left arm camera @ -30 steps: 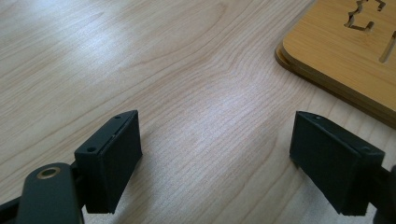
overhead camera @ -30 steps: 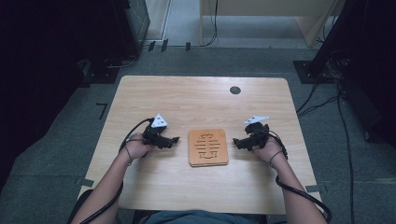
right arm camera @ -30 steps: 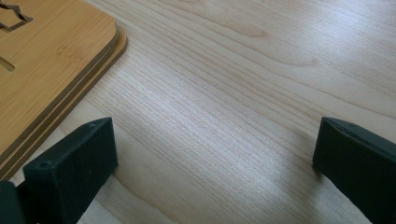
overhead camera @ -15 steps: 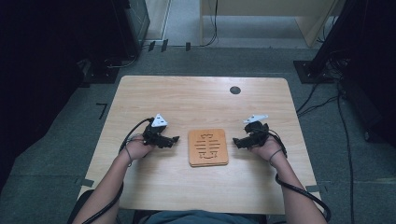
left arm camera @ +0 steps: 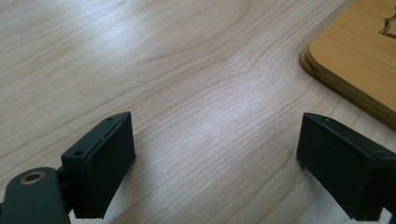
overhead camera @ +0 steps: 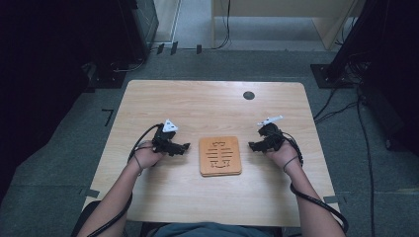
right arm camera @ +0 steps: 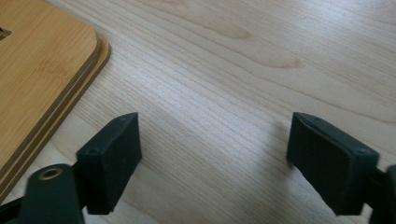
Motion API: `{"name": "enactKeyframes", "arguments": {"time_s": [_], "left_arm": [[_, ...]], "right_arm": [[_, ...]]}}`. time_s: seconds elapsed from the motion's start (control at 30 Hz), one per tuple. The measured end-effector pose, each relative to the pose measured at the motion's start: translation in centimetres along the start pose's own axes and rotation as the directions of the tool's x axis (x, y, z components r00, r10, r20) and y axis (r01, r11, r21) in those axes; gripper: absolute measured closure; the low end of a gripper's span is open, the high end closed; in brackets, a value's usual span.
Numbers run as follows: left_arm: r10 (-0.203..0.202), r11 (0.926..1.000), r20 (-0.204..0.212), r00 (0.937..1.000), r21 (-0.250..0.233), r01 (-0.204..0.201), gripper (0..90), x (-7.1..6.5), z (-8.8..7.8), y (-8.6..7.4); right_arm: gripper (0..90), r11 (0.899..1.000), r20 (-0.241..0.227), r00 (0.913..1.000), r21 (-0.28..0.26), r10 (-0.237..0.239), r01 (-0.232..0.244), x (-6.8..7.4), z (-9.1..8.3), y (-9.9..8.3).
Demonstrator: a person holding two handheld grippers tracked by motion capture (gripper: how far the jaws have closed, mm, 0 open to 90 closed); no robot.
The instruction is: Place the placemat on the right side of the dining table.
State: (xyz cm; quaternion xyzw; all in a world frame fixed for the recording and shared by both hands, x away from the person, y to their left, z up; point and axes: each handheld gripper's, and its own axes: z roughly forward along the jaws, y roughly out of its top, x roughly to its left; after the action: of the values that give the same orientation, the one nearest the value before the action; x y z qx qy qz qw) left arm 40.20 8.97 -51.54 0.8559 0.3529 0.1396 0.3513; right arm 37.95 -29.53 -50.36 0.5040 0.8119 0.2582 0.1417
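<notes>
Wooden trivet (overhead camera: 220, 156) between both grippers, bare table (overhead camera: 207, 106) all round.

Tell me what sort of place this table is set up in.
Probably a lab or recording workspace, not a home. A bare wooden table stands on grey carpet with cables running across the floor and dark equipment stands around it. On the table lies just a wooden board, between two hand-held grippers.

Brightly lit table (overhead camera: 197, 103) amid dark surroundings, soft overhead glare on wood grain, faint shadows, near jaws slightly blurred, perhaps out of focus
</notes>
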Motion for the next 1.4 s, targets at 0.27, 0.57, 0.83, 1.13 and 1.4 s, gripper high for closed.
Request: {"name": "enactKeyframes", "arguments": {"time_s": [0.27, 0.57, 0.83, 1.13, 1.4], "left_arm": [[0.003, 1.0000, 0.034, 0.9994, 0.003, -0.003, 12.9, -0.4, -0.3, 0.2], [0.015, 0.9997, 0.061, 0.9981, 0.019, -0.016, 13.5, -1.1, -0.6, 0.7], [0.011, 0.9996, 0.079, 0.9968, 0.024, -0.013, 14.7, -1.5, -0.6, 0.8], [0.007, 0.9999, 0.091, 0.9959, 0.015, -0.009, 14.6, -2.0, -0.8, 0.9], [0.005, 0.9999, 0.088, 0.9961, 0.010, -0.006, 14.5, -2.0, -0.9, 1.0]], "right_arm": [[33.5, 1.000, -0.028, 0.9995, 0.000, 0.011, -0.011, -0.5, -0.5, 0.0], [35.4, 0.998, -0.050, 0.9967, 0.001, 0.064, -0.064, -0.2, -0.9, 0.3], [27.6, 0.993, -0.069, 0.9908, 0.022, 0.116, -0.115, 0.1, -0.6, 0.3], [18.3, 0.998, -0.052, 0.9963, -0.012, 0.067, -0.068, 0.9, -0.6, 0.5], [17.3, 1.000, -0.046, 0.9989, -0.028, -0.013, 0.012, 2.0, -0.2, 0.5]]}}
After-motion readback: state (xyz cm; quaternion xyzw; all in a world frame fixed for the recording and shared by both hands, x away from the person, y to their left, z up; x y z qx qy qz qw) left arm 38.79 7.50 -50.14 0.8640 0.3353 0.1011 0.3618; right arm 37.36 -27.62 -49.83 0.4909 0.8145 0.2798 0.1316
